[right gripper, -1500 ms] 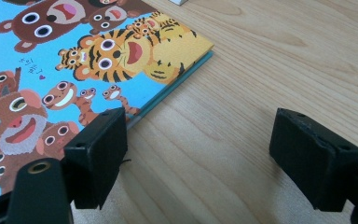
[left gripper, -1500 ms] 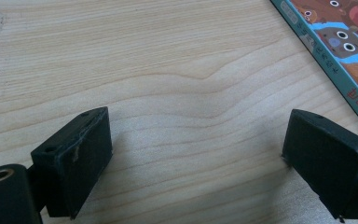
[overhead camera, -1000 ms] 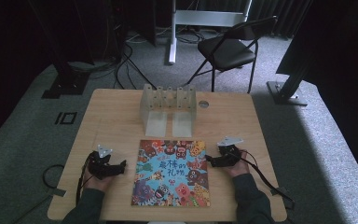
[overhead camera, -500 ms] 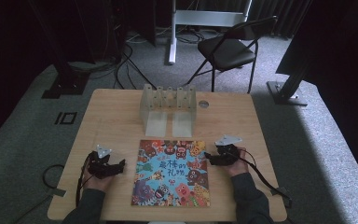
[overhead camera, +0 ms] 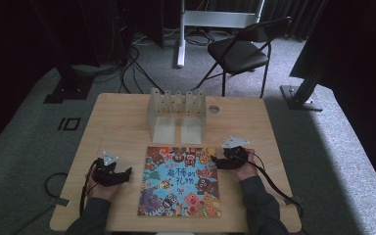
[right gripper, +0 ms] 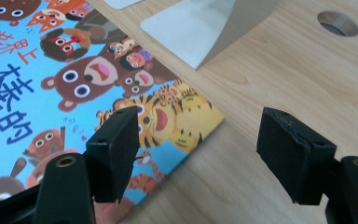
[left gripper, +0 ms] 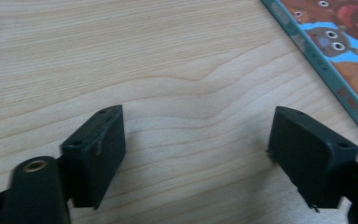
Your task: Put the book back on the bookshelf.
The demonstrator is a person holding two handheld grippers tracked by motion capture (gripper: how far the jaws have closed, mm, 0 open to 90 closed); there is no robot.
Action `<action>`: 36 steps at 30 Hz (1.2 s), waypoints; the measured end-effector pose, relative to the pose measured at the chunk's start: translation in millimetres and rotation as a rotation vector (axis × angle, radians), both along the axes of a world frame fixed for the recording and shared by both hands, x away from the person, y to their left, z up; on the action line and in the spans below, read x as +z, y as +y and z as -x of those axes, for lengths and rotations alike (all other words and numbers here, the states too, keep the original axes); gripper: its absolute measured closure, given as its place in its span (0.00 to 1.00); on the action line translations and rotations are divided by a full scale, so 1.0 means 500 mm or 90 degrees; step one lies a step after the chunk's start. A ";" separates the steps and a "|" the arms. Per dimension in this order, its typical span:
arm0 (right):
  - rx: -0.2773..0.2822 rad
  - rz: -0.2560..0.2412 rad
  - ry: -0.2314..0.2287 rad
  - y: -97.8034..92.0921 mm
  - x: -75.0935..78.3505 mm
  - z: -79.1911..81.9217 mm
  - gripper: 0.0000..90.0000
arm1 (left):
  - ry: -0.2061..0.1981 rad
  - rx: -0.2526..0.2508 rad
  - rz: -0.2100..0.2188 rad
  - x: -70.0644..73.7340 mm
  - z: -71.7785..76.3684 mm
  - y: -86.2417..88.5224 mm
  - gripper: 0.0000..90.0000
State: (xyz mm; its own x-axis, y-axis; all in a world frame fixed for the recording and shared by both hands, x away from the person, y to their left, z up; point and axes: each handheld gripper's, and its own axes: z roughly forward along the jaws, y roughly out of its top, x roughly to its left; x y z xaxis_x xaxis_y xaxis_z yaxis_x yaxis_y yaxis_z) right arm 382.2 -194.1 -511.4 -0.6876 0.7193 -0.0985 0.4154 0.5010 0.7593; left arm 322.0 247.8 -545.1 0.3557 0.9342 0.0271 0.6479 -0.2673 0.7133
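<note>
A picture book (overhead camera: 181, 182) lies flat on the table (overhead camera: 117, 122) between both grippers. The right gripper (overhead camera: 214, 161), jaws spread wide, straddles its top corner; the left gripper (overhead camera: 127, 172), also released, rests just beside its left edge, with a clear rack (overhead camera: 177, 113) beyond.

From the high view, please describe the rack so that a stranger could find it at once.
Look at the wooden table and go to its far edge, beyond the picture book. The rack stands there, near the middle. It is the pale, see-through upright thing with slots, while the book lies flat and colourful.

Book cover (right gripper: 51, 88): Chinese title, "的" legible.
</note>
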 end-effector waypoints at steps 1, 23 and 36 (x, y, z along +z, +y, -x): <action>0.003 -0.002 -0.002 0.003 0.001 -0.003 0.33 | 0.000 -0.004 0.000 0.001 0.001 -0.002 0.27; 0.018 -0.049 0.089 0.029 -0.044 -0.080 0.25 | -0.064 -0.155 0.044 0.036 0.063 -0.105 0.17; 0.028 -0.088 0.132 0.021 -0.063 -0.083 0.27 | -0.053 -0.206 0.034 0.032 0.085 -0.149 0.16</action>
State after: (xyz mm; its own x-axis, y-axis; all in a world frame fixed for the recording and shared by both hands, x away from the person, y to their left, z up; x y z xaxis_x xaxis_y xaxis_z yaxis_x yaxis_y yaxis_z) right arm 423.8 -183.7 -542.8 -0.7136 0.6854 0.1450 0.5493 0.4189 0.7230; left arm 279.4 173.3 -529.3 0.6322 0.7744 0.0232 0.4740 -0.4103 0.7791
